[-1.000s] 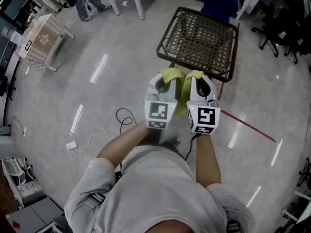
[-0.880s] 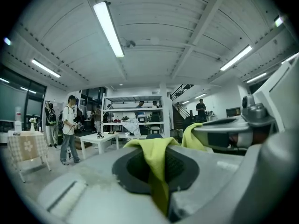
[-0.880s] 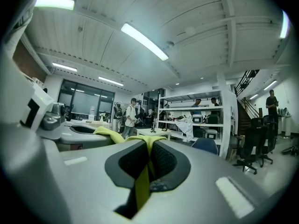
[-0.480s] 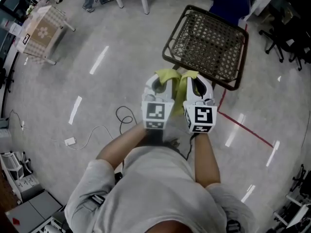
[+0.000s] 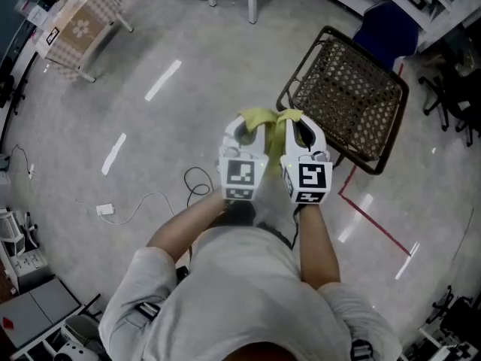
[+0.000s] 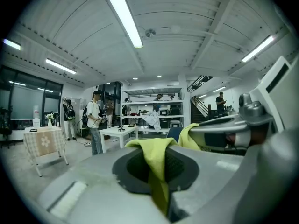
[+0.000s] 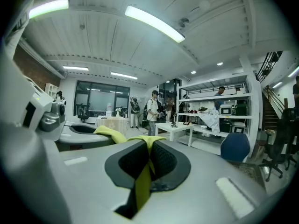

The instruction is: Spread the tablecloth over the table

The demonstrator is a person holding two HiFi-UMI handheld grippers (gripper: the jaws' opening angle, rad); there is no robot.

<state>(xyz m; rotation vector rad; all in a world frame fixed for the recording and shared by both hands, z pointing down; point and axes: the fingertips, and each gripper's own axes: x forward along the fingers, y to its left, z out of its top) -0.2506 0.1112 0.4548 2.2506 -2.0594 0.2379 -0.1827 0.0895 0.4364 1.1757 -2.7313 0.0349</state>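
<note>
- Your left tool (image 5: 248,130) and right tool (image 5: 304,130), held side by side at chest height, each clench a pinch of the yellow tablecloth (image 5: 264,117).
- It bunches between them, above the floor (image 5: 188,111).
- The wicker desk (image 5: 349,92) stands just beyond, to your right.

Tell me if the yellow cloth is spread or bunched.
Bunched. The cloth is gathered between the left gripper and right gripper, both shut on it side by side; the table is bare.

Tablecloth (image 5: 261,117) across left gripper (image 5: 246,126) and right gripper (image 5: 302,126); table (image 5: 346,89) front-right
</note>
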